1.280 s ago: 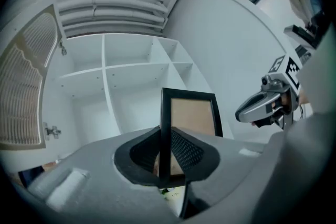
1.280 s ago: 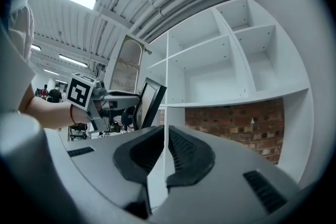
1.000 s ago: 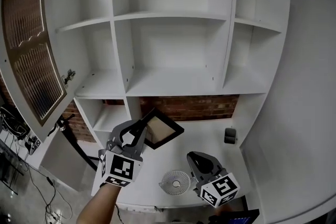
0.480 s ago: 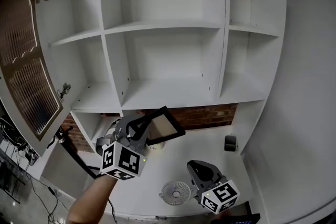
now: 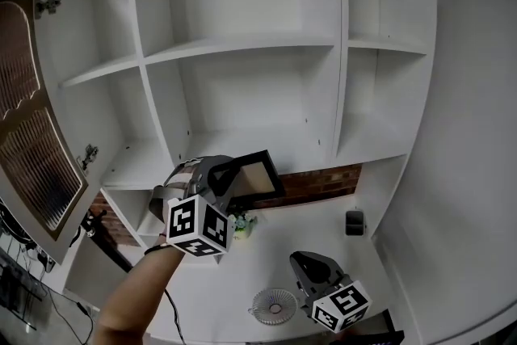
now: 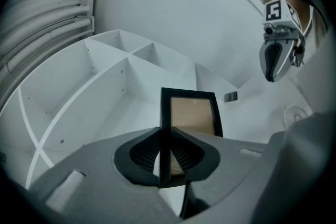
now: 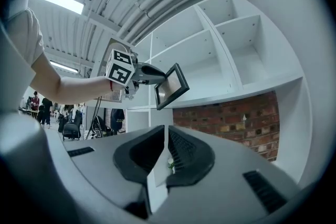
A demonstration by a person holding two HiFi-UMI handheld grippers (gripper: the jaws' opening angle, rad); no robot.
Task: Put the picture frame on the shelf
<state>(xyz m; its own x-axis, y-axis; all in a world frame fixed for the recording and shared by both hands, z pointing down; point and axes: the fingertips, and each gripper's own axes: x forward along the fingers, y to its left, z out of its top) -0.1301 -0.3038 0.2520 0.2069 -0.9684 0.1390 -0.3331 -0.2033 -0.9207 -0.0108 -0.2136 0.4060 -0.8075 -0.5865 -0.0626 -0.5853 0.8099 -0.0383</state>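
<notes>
The fingers of the left gripper (image 6: 164, 132) are closed narrowly on the dark edge of the picture frame (image 6: 191, 115), which is held upright between the pads. Its tan centre panel is seen just past the fingertips, toward one o'clock in the left gripper view. In the head view the frame is held in the air at six o'clock from the centre, in front of the front edge of the lowest board of the shelf unit (image 5: 242, 44), and is not set on any board. The gripper's marker cube is found at seven o'clock from the frame, and a bare forearm (image 5: 129, 299) runs down from it.

The fingers of the right gripper (image 7: 166, 131) are drawn together at their tips, with only a thin slit left lower down. In the head view this gripper is seen at five o'clock, low over the white counter (image 5: 323, 226) and well apart from the frame. A round slotted disc (image 5: 272, 306) lies at nine o'clock from it. A brick wall (image 5: 323, 183) is seen under the shelves, and an open cabinet door (image 5: 32, 166) hangs at nine o'clock.
</notes>
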